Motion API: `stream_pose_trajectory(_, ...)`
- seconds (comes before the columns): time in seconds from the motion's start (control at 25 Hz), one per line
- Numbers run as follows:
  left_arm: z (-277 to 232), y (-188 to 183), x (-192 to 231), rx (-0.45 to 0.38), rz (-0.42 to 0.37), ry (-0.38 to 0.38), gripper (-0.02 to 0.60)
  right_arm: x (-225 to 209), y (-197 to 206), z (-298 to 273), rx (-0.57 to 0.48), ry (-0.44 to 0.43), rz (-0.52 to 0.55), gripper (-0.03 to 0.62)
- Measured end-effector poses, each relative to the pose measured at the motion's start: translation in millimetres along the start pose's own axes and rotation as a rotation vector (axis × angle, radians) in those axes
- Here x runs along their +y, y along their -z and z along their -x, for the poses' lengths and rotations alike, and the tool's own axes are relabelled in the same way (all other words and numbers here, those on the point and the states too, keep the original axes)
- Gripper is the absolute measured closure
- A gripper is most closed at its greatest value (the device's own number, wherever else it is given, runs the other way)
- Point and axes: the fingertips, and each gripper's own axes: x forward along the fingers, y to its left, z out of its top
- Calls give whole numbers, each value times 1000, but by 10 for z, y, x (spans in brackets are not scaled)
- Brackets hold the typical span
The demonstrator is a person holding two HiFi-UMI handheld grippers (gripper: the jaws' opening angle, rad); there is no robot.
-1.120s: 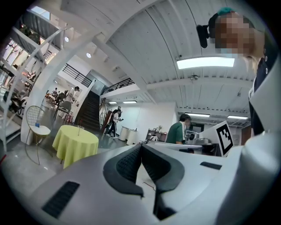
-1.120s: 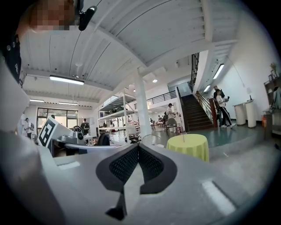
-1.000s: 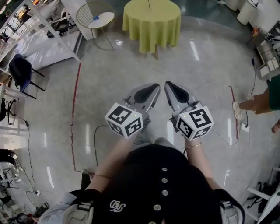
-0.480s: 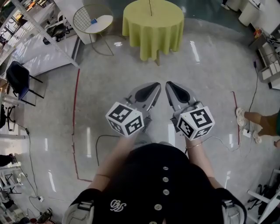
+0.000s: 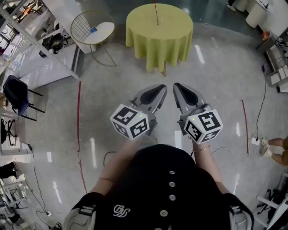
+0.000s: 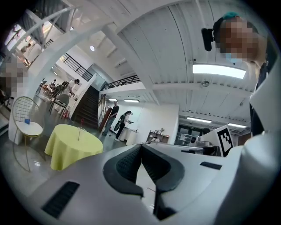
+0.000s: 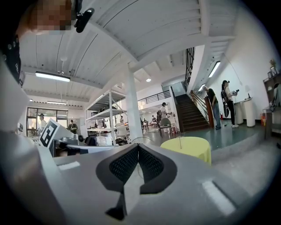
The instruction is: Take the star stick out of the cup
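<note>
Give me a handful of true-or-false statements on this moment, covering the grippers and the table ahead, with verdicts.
1. The left gripper and the right gripper are both shut. True.
2. The stick stands upright on the yellow-green table, well ahead of both grippers. True.
3. The right gripper holds the stick. False: nothing is between its jaws.
4. The blue chair stands to the right of the yellow-green table in the head view. False: it is at the far left edge.
5. A small white round table stands to the left of the yellow-green table in the head view. True.
</note>
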Motion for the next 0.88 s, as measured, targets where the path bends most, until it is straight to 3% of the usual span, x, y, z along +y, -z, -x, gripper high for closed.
stream_pose_trajectory(0.52, -448, -434, 868, 2, -26, 37, 569, -306, -234, -987, -38, 9, -21, 589)
stream_pose_trajectory(0.88, -550, -328, 1006, 43, 11, 69, 569, -420, -130, -1170, -9, 14, -56, 589)
